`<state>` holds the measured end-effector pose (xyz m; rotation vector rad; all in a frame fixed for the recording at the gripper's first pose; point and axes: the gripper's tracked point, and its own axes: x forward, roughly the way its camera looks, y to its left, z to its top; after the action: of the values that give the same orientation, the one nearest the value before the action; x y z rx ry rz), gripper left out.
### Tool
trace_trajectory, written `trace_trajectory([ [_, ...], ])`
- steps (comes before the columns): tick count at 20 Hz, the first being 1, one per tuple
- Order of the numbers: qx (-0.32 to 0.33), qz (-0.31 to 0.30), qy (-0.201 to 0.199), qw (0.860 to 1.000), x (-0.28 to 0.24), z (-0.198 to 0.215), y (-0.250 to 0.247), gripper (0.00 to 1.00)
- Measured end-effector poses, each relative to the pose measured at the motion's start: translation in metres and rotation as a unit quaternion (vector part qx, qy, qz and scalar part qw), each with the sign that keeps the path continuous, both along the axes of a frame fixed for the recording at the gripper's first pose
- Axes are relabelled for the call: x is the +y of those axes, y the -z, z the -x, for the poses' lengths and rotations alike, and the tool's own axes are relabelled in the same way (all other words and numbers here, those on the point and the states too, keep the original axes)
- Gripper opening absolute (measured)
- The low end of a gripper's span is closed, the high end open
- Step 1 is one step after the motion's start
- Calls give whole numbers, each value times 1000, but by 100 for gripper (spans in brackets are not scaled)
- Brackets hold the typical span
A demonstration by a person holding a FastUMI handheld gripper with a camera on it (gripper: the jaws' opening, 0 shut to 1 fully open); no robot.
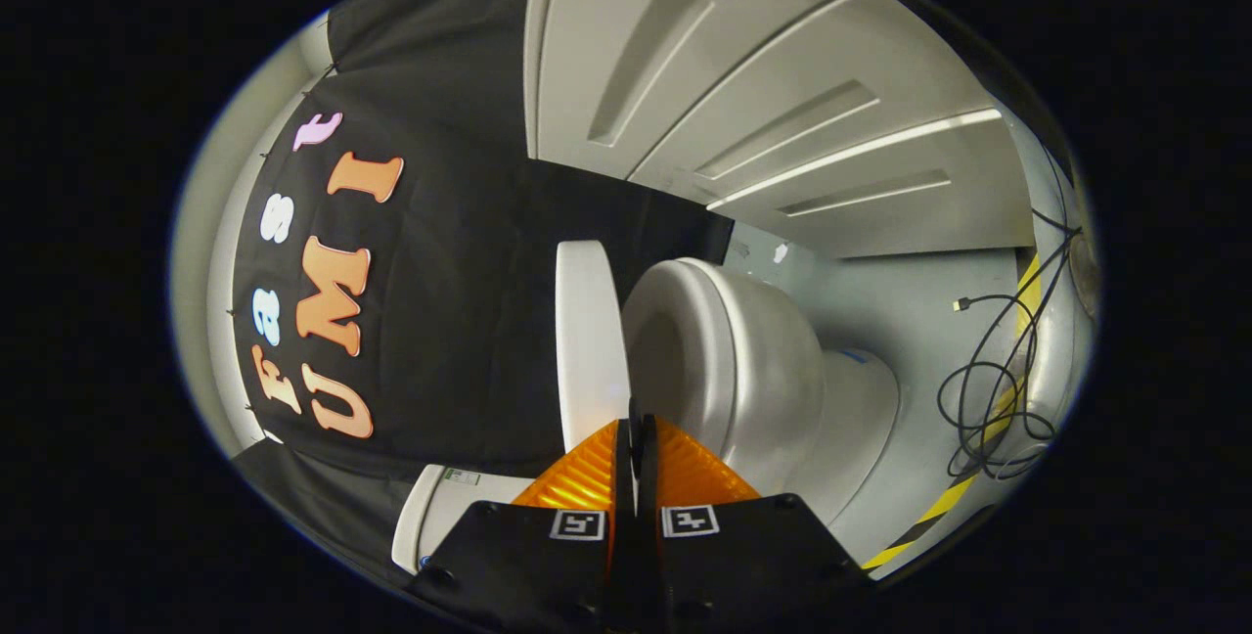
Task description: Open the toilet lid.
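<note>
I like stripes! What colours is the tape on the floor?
Yellow and black stripes on the tape, in the gripper view.

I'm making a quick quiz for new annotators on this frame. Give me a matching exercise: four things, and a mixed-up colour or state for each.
Things:
1. toilet lid
2. gripper
3. cable
4. floor tape

States:
A. black, loosely coiled
B. yellow and black stripes
C. white, raised off the bowl
D. orange fingers pressed together at the lid's edge

Pairs: 1-C, 2-D, 3-A, 4-B
</note>
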<state>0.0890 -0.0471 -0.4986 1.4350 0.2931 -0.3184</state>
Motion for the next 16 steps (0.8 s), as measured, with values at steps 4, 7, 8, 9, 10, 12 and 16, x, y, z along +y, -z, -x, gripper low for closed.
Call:
trace_trajectory([
  [4, -28, 52, -17, 998, 8, -18, -59, 8],
  [7, -49, 81, -23, 995, 22, -34, -97, 7],
  [8, -52, 102, -17, 993, 23, -41, -106, 7],
  [9, -49, 116, -20, 992, 26, -44, -113, 7],
  [10, -44, 129, -23, 990, 30, -46, -119, 8],
  [12, -34, 151, -33, 987, 39, -51, -131, 8],
  [16, -33, 200, -49, 978, 51, -61, -157, 8],
])
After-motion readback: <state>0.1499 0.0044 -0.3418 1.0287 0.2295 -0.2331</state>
